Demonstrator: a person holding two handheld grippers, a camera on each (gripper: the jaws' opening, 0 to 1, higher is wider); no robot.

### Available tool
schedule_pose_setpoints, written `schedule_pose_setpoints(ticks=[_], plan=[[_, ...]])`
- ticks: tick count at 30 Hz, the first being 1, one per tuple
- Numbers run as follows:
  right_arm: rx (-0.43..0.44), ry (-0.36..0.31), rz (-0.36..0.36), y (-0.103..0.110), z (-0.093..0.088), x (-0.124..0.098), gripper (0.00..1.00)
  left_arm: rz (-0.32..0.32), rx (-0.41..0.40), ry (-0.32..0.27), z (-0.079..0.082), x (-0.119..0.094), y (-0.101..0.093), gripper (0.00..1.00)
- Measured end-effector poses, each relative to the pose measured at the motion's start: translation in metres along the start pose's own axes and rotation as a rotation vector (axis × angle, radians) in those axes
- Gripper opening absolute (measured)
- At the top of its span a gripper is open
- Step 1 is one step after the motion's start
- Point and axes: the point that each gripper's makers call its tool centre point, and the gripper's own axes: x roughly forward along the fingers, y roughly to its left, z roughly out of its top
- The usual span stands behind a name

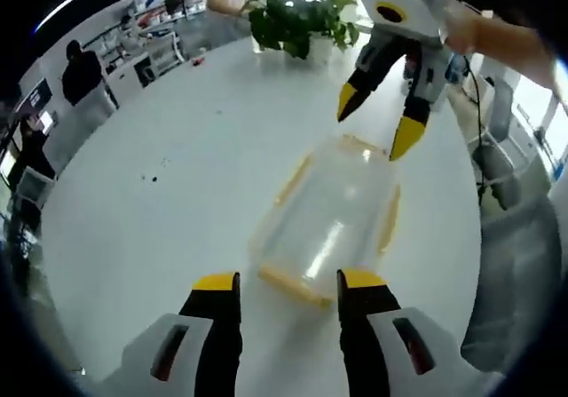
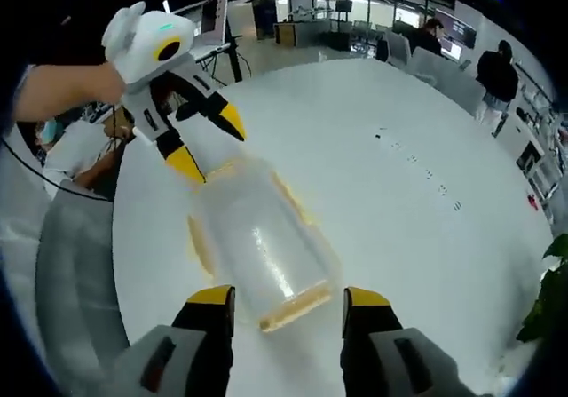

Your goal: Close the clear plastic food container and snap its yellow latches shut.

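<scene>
A clear plastic food container (image 1: pixel 330 221) (image 2: pixel 257 239) with yellow latches lies on the white round table (image 1: pixel 177 193) (image 2: pixel 399 210), its lid on top. My left gripper (image 1: pixel 288 281) is open, its yellow-tipped jaws standing just short of the container's near yellow latch (image 1: pixel 295 285). My right gripper (image 2: pixel 288 297) is open too, at the opposite end by that end's latch (image 2: pixel 293 308). Each gripper shows in the other view: the right gripper (image 1: pixel 377 122) hovers above the far end, and the left gripper (image 2: pixel 213 144) hovers likewise.
A potted green plant (image 1: pixel 297 19) stands at the table's far edge in the left gripper view. Small dark specks (image 2: pixel 426 170) dot the tabletop. People stand by desks (image 1: pixel 82 73) (image 2: pixel 497 73) in the office beyond. A chair back (image 2: pixel 75 264) sits beside the table.
</scene>
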Motion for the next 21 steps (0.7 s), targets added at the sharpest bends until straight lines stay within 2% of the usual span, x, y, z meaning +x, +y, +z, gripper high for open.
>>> schedule_pose_setpoints(ticks=[4,6,9,10,12,16,18,19,21], plan=[[0.053,-0.001,-0.032,-0.003,-0.001,-0.001,0.44,0.021,-0.057,0.003,-0.001,-0.001,0.002,0.4],[0.09,-0.009,-0.029,0.0,0.0,0.001,0.43,0.01,-0.101,-0.005,-0.002,0.002,0.001,0.4],[0.16,-0.014,-0.067,-0.006,-0.002,0.004,0.42,0.005,-0.207,-0.009,-0.005,0.005,-0.001,0.41],[0.169,-0.012,-0.086,-0.009,-0.003,0.004,0.42,0.004,-0.218,-0.013,-0.005,0.005,-0.001,0.41],[0.228,-0.012,-0.089,-0.008,-0.005,0.005,0.42,0.011,-0.276,-0.017,-0.007,0.006,-0.001,0.41],[0.295,-0.021,-0.103,-0.009,-0.008,0.006,0.42,-0.017,-0.428,-0.056,-0.003,0.009,-0.007,0.43],[0.329,-0.021,-0.109,-0.01,-0.011,0.008,0.41,0.03,-0.363,-0.019,-0.009,0.009,-0.004,0.42],[0.328,-0.019,-0.107,-0.009,-0.012,0.008,0.41,0.026,-0.366,-0.018,-0.009,0.01,-0.006,0.42],[0.383,-0.032,-0.131,-0.011,-0.015,0.008,0.4,0.017,-0.433,-0.024,-0.009,0.011,-0.009,0.42]])
